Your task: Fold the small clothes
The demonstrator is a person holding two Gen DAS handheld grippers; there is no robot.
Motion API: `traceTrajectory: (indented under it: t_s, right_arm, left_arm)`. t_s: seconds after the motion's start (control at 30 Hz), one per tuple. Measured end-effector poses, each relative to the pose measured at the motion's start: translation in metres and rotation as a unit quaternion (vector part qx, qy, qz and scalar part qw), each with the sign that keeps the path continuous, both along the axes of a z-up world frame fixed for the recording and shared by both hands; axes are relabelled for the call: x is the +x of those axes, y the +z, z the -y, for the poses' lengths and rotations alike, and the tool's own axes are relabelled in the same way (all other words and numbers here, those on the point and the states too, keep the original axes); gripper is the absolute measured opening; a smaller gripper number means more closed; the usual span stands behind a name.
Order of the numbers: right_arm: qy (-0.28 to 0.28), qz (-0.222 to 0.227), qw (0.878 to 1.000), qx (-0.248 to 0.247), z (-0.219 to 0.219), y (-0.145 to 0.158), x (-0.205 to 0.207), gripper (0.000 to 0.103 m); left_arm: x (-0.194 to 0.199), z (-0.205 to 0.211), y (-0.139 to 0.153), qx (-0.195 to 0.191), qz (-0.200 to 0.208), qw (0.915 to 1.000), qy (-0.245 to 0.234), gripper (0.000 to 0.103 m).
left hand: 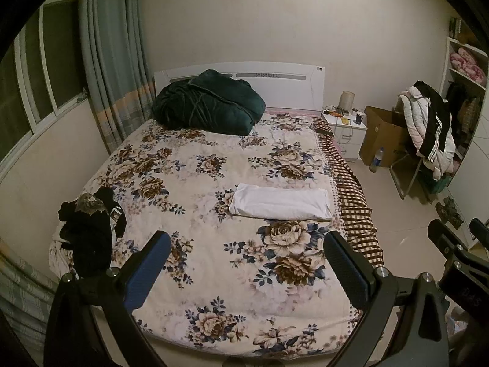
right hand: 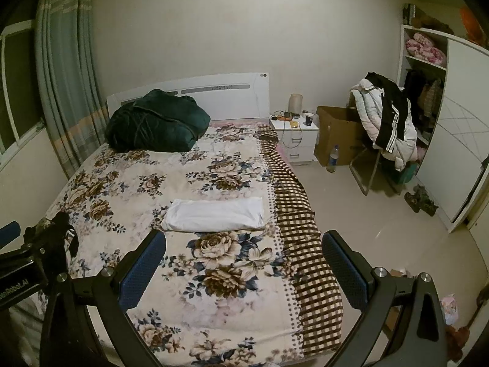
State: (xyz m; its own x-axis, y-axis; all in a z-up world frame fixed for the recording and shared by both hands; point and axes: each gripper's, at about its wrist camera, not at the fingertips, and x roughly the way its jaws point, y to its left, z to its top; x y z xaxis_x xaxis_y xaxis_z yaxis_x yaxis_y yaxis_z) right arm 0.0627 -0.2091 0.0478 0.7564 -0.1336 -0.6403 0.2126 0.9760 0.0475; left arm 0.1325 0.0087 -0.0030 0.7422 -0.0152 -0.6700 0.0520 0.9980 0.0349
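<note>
A folded white garment (left hand: 281,203) lies flat on the floral bedspread (left hand: 214,275) near the bed's right side; it also shows in the right wrist view (right hand: 215,215). A pile of dark, unfolded clothes (left hand: 88,232) sits at the bed's left edge, partly hidden behind the left gripper's body in the right wrist view (right hand: 65,232). My left gripper (left hand: 247,243) is open and empty, held above the bed's foot, short of the white garment. My right gripper (right hand: 244,243) is open and empty, above the bed's right front part.
A dark green quilt (left hand: 207,102) is bundled at the headboard. A checked blanket (right hand: 299,244) hangs over the bed's right edge. A white nightstand (right hand: 295,136), cardboard box (right hand: 339,134), bottle (right hand: 332,159) and chair piled with jackets (right hand: 388,122) stand on the right. Curtains (left hand: 113,61) hang left.
</note>
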Motion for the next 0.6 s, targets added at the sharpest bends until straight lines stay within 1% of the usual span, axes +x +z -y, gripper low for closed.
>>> traceTrajectory:
  t_s: [0.37,0.6]
  right_arm:
    - [0.008,-0.002,1.0,0.0,-0.006,-0.002,0.0,0.103]
    - [0.01,-0.004,1.0,-0.001,-0.007,-0.003,-0.001,0.103]
  left_arm:
    - [-0.006,-0.001,0.002,0.003,0.002,1.0,0.001,0.102]
    - [-0.01,0.0,0.005,0.005,-0.004,1.0,0.0,0.102]
